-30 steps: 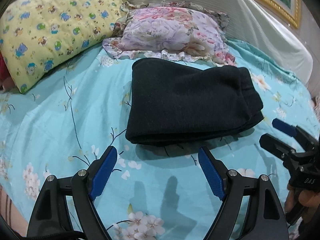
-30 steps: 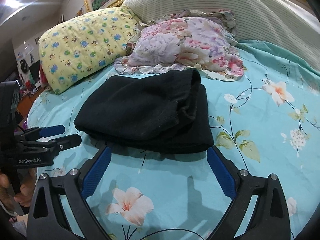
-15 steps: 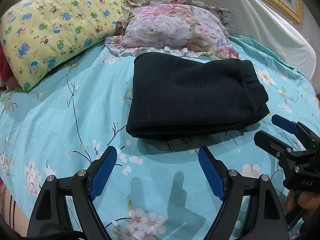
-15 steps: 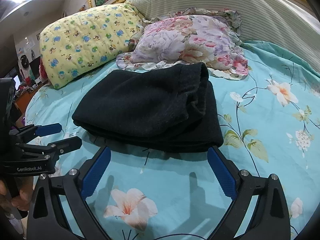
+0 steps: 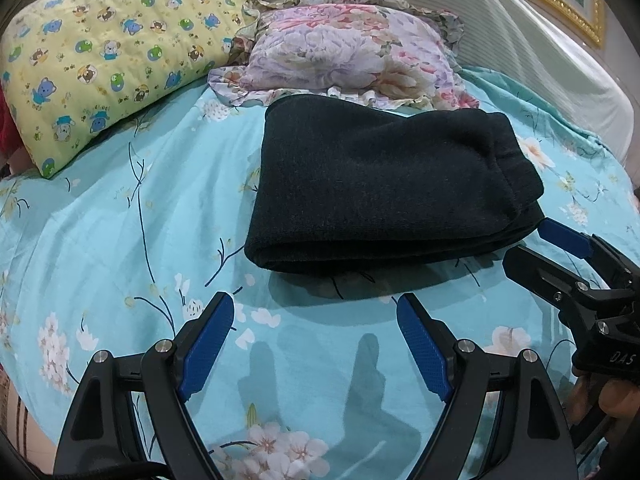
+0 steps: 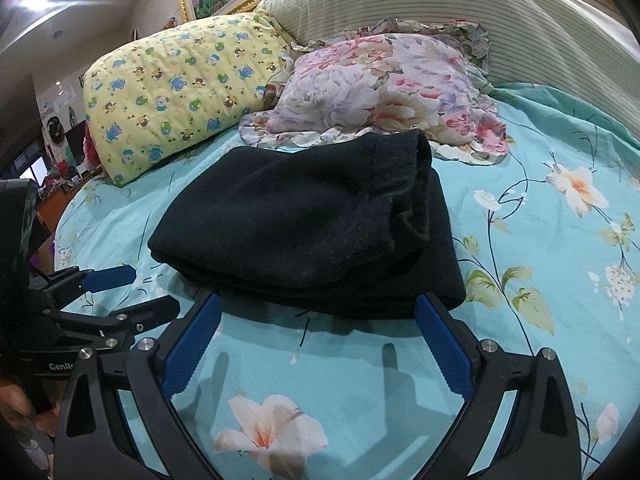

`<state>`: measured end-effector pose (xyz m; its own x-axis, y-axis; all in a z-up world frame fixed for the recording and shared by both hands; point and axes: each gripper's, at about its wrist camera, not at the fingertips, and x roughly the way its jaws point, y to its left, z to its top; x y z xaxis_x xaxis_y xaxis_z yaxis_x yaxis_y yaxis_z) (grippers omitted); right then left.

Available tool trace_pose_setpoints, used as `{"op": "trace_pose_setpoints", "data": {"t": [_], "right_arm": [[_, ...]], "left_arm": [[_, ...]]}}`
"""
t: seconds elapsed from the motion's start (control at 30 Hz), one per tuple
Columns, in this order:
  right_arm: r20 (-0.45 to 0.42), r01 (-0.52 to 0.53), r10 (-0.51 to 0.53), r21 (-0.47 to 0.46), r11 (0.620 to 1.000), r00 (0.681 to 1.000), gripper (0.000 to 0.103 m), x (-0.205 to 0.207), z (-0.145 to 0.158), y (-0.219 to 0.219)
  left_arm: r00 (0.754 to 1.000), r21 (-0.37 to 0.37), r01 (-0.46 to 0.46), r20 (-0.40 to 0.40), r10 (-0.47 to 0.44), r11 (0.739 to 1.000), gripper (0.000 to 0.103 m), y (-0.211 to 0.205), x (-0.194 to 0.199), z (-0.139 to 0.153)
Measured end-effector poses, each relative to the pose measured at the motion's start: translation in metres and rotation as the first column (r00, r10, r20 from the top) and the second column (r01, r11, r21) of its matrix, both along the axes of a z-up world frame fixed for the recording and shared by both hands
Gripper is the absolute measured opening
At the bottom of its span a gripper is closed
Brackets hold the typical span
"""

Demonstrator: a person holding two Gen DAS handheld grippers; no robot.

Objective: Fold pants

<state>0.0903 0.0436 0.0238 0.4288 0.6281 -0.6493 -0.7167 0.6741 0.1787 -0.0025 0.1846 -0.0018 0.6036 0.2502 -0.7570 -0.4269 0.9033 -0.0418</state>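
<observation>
The black pants [image 5: 380,188] lie folded into a thick rectangle on the turquoise flowered bedsheet [image 5: 120,248]; they also show in the right wrist view [image 6: 304,224], with the waistband end to the right. My left gripper [image 5: 314,312] is open and empty, just short of the near edge of the fold. My right gripper [image 6: 318,312] is open and empty, its fingertips at the near edge of the pants. The right gripper also shows at the right of the left wrist view [image 5: 532,244], beside the pants' corner. The left gripper shows at the left of the right wrist view [image 6: 148,290].
A yellow cartoon-print pillow [image 5: 108,52] and a pink-and-purple flowered pillow [image 5: 352,48] lie behind the pants against a striped padded headboard [image 6: 460,4]. The bed's edge falls away at the left, with room furniture beyond [image 6: 52,160].
Both grippers have drawn a little closer to the pants' near edge. Both stay open and the pants have not moved.
</observation>
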Motion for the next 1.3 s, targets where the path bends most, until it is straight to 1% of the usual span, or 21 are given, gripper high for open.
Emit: {"op": "trace_pose_setpoints", "data": {"t": [0.4,0.6,1.3], "right_arm": [[-0.001,-0.005,0.005,0.002,1.000,1.000,0.097,0.002,-0.002,0.003],[-0.001,-0.005,0.005,0.008,1.000,1.000,0.097,0.002,-0.003,0.003],[-0.003,0.000,0.000,0.017,1.000,1.000,0.097,0.004,-0.003,0.001]], "left_arm": [[1.000,-0.008,-0.016,0.004,0.016,1.000,0.084,0.007,0.003,-0.001],[1.000,-0.014,-0.025,0.017,0.026,1.000,0.084,0.009,0.001,-0.001],[0.998,0.015,-0.028,0.063,0.027,0.999,0.084,0.004,-0.004,0.009]]}}
